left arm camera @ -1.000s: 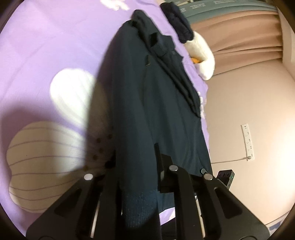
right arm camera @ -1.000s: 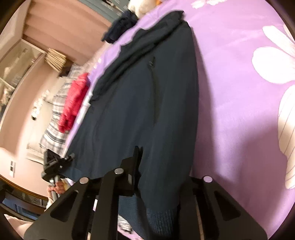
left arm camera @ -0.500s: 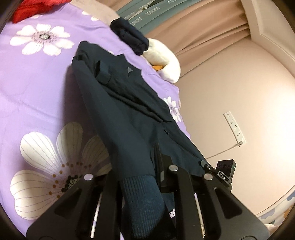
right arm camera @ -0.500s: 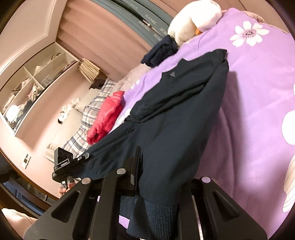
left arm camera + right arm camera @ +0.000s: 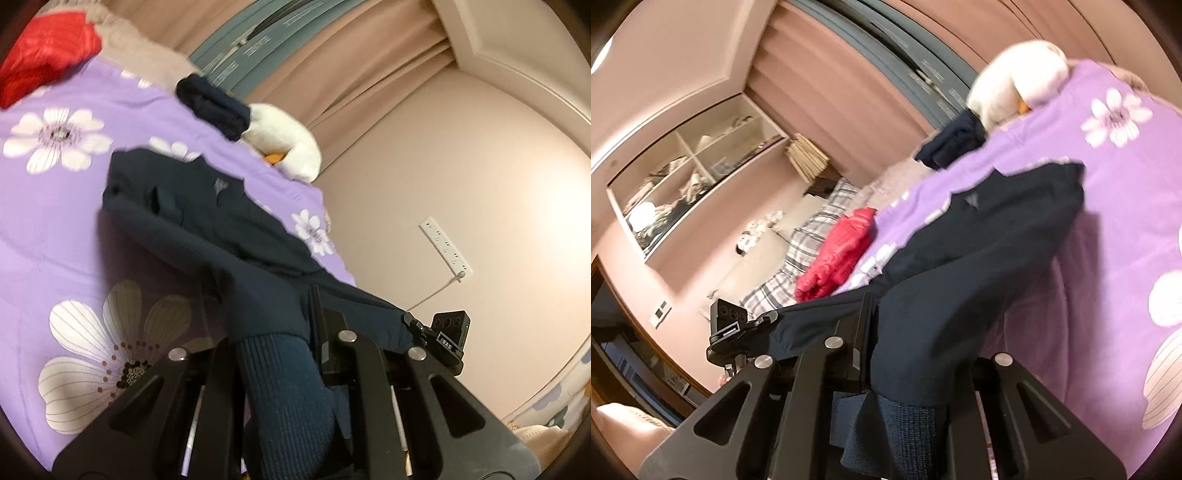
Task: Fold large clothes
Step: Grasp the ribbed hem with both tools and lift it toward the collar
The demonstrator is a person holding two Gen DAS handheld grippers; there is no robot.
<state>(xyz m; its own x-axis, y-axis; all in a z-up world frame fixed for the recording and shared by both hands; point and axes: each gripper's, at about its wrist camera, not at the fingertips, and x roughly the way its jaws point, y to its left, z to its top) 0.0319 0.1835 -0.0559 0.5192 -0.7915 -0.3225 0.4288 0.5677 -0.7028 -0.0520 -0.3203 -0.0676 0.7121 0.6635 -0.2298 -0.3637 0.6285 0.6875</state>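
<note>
Both tongs, left (image 5: 275,354) and right (image 5: 908,373), clamped on navy jacket (image 5: 207,225) hem (ribbed), above purple bedspread (image 5: 55,221)

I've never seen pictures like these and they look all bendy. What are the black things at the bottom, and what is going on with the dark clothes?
The black things are two pinching tools, one in each of a person's hands. Each tool has a round-lens camera looking along its fingers, which bends the picture. One picture comes from the left gripper, the other from the right gripper. Both are shut on the ribbed hem of a dark blue jacket, lifting that end off a purple flowered bedspread. Also on the bed are a red garment, a folded dark garment and a white plush toy.
</note>
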